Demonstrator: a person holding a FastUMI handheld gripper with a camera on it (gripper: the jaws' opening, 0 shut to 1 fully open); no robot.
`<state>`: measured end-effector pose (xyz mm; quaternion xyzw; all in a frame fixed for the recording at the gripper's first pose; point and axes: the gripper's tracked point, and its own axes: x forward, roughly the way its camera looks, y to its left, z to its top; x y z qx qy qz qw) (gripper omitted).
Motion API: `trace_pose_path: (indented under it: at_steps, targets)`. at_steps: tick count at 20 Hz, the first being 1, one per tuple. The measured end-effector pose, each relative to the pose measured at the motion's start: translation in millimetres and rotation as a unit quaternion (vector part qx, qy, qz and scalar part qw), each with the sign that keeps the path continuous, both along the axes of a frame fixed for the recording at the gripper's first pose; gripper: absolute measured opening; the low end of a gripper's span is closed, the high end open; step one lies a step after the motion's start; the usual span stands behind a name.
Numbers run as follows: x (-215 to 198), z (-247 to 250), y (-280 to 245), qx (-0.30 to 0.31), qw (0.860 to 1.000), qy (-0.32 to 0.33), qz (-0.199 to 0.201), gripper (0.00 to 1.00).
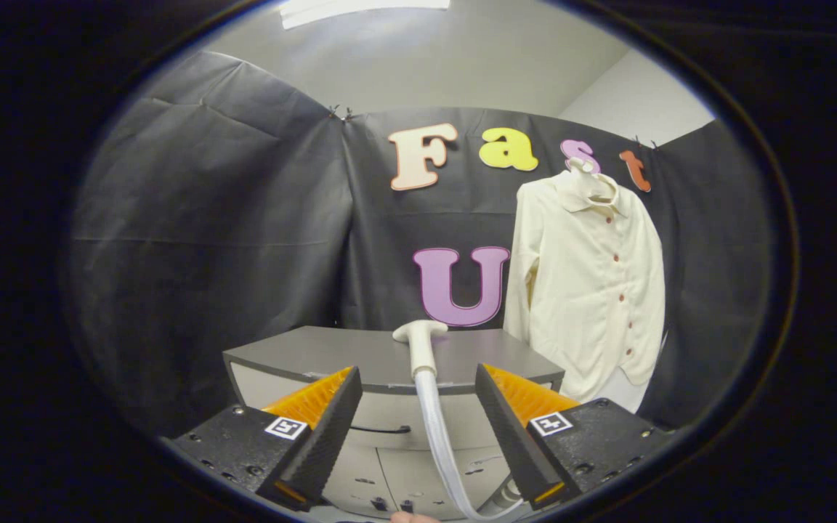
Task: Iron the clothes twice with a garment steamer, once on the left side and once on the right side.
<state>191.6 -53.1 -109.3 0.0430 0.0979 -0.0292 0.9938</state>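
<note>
A cream button-up shirt (pixel 585 290) hangs on a hanger against the booth's black wall, beyond my fingers and to the right. The white garment steamer head (pixel 420 341) lies on a grey cabinet top (pixel 338 352), just ahead of my fingers. Its ribbed white hose (pixel 440 443) runs down over the cabinet's front edge, passing through the gap between my fingers. My gripper (pixel 416 425) is open, with both fingers wide apart and neither one touching the hose or the steamer head.
The grey cabinet has pale drawer fronts with a dark handle (pixel 382 430) below the top. Black cloth walls close off the back and left. A fingertip (pixel 411 517) shows just below the hose.
</note>
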Motion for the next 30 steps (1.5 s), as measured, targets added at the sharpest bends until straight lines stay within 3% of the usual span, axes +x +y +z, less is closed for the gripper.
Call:
trace_pose_path:
  at_steps: [12,18,22,27,30]
  targets:
    - [111.5,-50.6,-7.7,0.004,0.996,0.091,0.022,0.95]
    - [148.7,-74.7,0.6,0.003,0.991,0.132,0.035,0.95]
    - [162.3,-93.4,2.2,-0.031,0.985,0.163,0.037,0.94]
    - [179.3,-112.0,1.5,-0.041,0.98,0.191,0.035,0.88]
    - [180.8,-116.6,6.0,-0.029,0.978,0.201,0.037,0.75]
